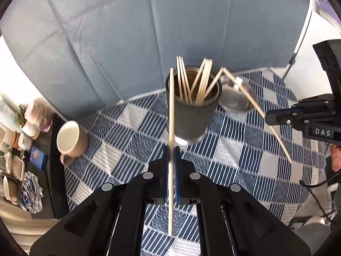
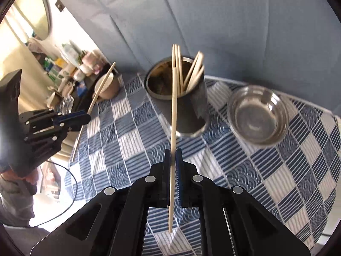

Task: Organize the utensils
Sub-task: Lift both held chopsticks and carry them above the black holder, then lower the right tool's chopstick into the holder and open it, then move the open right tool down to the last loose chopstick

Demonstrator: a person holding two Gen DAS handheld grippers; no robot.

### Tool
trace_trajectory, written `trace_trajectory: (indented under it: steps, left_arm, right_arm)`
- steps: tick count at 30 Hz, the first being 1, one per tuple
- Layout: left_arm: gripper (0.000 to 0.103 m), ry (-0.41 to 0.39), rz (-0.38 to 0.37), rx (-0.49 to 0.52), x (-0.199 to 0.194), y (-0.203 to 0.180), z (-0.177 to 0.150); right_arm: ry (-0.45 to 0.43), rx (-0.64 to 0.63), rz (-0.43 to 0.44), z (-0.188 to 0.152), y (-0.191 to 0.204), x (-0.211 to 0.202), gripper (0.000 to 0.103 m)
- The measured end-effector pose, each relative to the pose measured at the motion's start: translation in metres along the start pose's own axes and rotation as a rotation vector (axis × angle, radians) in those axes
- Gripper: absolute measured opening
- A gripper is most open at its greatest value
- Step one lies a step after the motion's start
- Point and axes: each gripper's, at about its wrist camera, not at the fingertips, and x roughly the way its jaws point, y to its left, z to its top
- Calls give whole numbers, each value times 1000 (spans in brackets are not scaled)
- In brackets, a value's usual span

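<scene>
Left jaws [image 1: 171, 156]: clamped on a thin pale wooden chopstick [image 1: 171, 111].
Right jaws [image 2: 173, 160]: clamped on another such stick [image 2: 173, 115].
Bench: dark metal cup [image 1: 192, 115] is filled with chopsticks.

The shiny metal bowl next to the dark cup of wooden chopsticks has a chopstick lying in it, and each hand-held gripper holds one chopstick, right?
Not quite. The shiny metal bowl is empty, as the right wrist view shows. The rest holds: it sits beside the dark cup of wooden chopsticks, and the left hand-held gripper and right hand-held gripper each hold one chopstick.
</scene>
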Motion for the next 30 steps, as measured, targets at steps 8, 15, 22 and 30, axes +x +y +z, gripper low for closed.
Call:
trace_trajectory:
  steps: [8,15,22,30]
  left_arm:
    - [5,-74,-43,-24,1,4,32]
    - [5,-99,-88,-26,11,5,53]
    - [5,-82,-99,-43,27,12,60]
    - [5,-91,-114,-81,31,21,62]
  right_arm:
    - [-71,-2,43,42,-8,-14,5]
    - [-81,69,127,67,-27,0,4]
    - [-72,46,128,61,-36,12,8]
    - [22,-66,64,22,-38,51,38]
